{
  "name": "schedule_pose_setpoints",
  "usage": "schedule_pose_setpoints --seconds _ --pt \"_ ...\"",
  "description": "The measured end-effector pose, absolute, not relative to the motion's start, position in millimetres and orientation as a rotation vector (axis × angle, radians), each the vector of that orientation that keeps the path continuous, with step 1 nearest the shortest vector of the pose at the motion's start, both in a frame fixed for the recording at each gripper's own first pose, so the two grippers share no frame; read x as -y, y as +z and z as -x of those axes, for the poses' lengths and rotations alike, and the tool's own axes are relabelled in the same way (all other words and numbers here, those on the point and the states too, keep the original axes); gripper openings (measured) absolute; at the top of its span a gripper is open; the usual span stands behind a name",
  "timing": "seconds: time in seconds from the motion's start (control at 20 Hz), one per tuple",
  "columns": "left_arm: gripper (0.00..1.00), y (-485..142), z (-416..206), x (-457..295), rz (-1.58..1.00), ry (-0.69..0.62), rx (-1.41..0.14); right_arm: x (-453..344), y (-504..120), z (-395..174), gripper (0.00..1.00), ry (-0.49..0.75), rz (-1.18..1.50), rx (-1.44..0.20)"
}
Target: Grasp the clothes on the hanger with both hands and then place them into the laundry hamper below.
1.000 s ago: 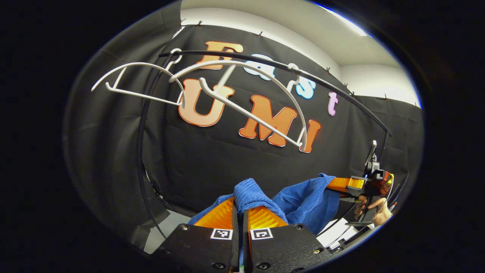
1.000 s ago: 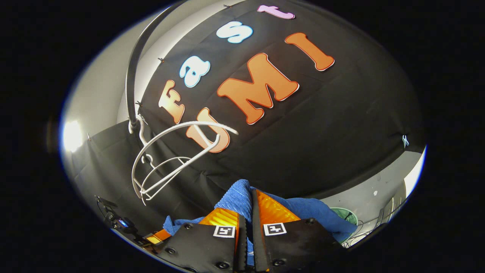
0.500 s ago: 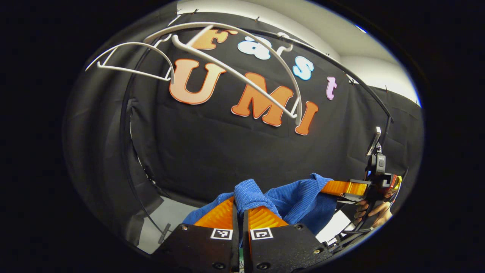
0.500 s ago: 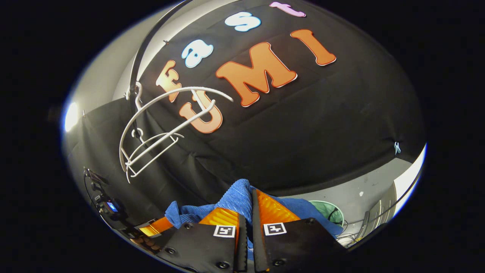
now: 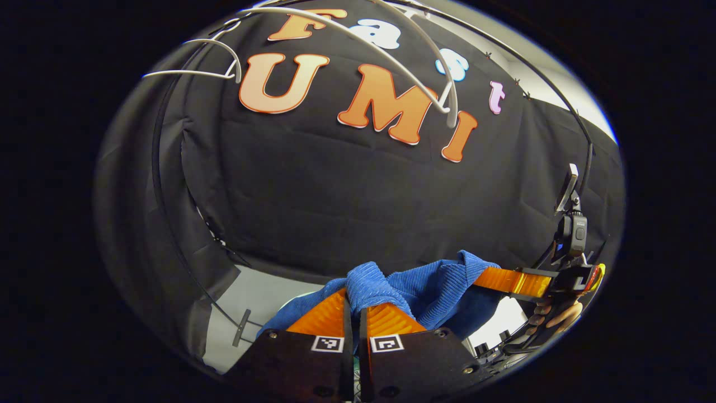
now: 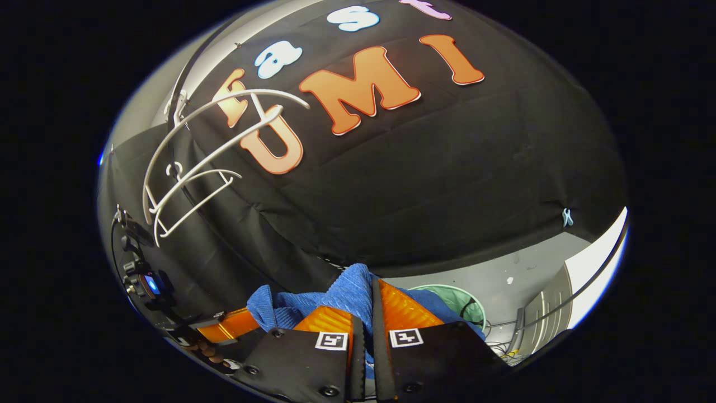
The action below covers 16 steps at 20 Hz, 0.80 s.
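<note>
I had both tools, left [image 5: 354, 313] and right [image 6: 366, 310], clamped on one blue garment [image 5: 430, 285]. Green hamper [image 6: 469, 302] sat below, contents hidden. Two white hangers [image 6: 184, 168] hung bare.

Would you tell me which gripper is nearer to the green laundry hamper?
Right, I think. The green laundry hamper shows just beyond the right gripper, beside its fingers. The left gripper holds the blue garment on the far side.

Black cloth wall [image 5: 335, 190] hangs in creases behind a curved black rail [image 5: 551, 89]. Below the cloth lies pale grey floor [image 6: 503, 268]. Right of the floor stands a white panel [image 6: 596, 263], with loose cables [image 6: 503, 350] beneath it.
</note>
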<state>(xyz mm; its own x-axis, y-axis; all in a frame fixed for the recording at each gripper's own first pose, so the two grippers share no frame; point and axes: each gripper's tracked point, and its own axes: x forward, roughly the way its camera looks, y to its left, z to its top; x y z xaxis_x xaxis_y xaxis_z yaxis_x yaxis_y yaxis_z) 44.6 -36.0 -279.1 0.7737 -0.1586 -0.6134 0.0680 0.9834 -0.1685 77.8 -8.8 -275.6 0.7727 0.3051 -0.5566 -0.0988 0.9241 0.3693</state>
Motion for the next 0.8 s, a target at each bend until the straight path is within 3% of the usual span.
schedule_pose_setpoints --seconds 0.45,0.8 --pt "0.04 -353.9 -42.3 21.9 0.139 -0.056 -0.867 24.5 -350.8 -66.6 0.14 0.16 -0.2 -0.796" --pt "0.05 -402.9 -34.2 27.6 0.102 -0.075 -0.982 38.3 -393.5 -62.4 0.15 0.107 -0.175 -0.88"
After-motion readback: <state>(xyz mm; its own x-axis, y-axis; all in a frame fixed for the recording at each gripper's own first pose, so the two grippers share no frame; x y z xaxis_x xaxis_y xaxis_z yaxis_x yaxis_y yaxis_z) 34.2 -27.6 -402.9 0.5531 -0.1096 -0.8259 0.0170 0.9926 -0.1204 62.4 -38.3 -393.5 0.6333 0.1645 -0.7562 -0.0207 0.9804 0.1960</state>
